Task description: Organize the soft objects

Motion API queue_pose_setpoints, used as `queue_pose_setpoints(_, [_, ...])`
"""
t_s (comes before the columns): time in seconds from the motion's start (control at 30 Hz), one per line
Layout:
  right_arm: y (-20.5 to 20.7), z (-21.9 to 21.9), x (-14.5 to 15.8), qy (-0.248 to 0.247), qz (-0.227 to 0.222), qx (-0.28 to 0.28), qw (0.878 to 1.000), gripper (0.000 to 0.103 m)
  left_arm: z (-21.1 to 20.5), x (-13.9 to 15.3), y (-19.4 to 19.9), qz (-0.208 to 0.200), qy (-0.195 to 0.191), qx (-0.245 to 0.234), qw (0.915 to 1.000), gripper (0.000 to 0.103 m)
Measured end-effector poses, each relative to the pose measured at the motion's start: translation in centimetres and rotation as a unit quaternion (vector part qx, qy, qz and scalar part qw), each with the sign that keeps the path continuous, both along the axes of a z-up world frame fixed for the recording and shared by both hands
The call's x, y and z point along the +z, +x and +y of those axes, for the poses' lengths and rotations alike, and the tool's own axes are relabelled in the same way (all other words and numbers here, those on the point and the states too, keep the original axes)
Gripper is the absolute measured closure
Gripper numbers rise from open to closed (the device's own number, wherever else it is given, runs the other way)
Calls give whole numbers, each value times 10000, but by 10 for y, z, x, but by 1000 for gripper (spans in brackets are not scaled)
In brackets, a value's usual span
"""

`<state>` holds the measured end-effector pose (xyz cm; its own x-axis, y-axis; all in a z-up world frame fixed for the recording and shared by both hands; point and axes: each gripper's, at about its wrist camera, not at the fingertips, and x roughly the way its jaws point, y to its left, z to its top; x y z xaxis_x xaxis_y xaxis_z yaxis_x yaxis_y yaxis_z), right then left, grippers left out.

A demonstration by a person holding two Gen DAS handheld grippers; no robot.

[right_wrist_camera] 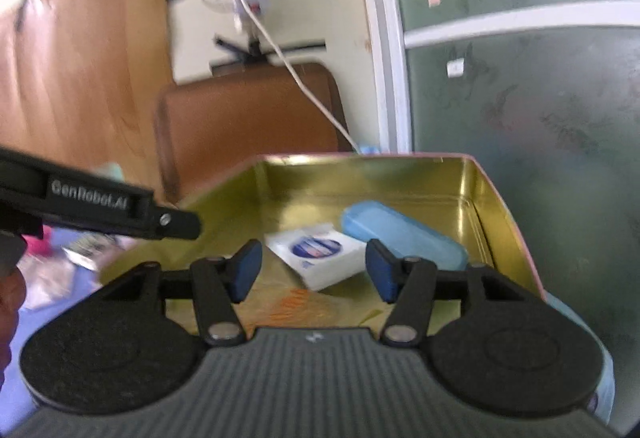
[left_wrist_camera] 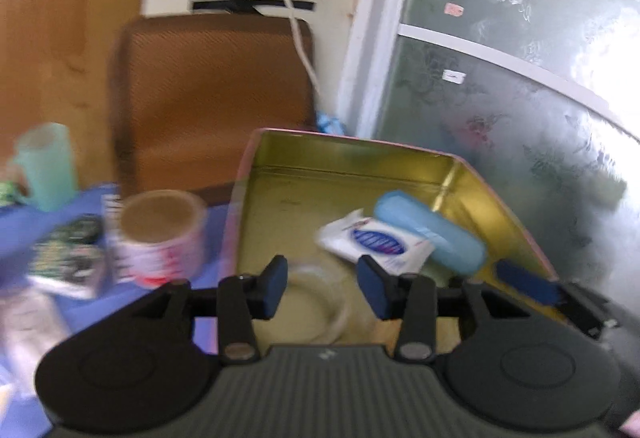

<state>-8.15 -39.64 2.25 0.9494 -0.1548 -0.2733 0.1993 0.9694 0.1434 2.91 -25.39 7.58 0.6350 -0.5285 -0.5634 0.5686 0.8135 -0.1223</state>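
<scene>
Left gripper (left_wrist_camera: 322, 288): fingers (left_wrist_camera: 274, 286) spread apart, nothing between them, pointing forward and slightly down. Right gripper (right_wrist_camera: 314, 270): fingers (right_wrist_camera: 382, 270) likewise parted, gap empty. Both held level, side by side, close together; left gripper's body crosses right wrist view's left edge.

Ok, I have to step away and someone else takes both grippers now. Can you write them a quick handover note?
Left gripper: open, empty, over the near end of the gold tin.
Right gripper: open, empty, over the same tin.
Done: a white tissue pack and a light blue case lie in the tin, touching.
Left: things remain outside on the blue cloth, among them a tape roll and a green packet. Blur hides the rest.
</scene>
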Motion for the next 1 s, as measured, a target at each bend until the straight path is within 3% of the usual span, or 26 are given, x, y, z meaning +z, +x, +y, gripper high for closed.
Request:
queue_pose_setpoints(0.13, [-15,37,1,149,-228,376,9989,43,45,-3,-16,-111,286,307,9991,63])
queue_pose_setpoints(0.33, [-9,104,3,200,-191,1015,9945,43,123,-20,-25,-84,534,1050,9930,63])
queue_pose_setpoints(0.5, [5,149,0,367,85,1468,9884,43,179,-33,-23,35,555,1587,9858,63])
queue_pose_setpoints(0.7, [24,193,-7,135,483,1960,9793,44,237,-56,-16,230,439,2044,9776,63])
queue_pose_setpoints(0.83, [38,212,-8,241,772,2219,9717,54,272,-70,-15,75,576,2526,9658,63])
queue_pose_setpoints(0.9, [31,223,6,350,548,2412,9683,56,278,-73,-16,-56,768,2754,9582,61])
queue_pose_setpoints(1.0, [-2,242,37,373,-242,2883,9565,55,279,-74,-15,-84,792,2825,9559,60])
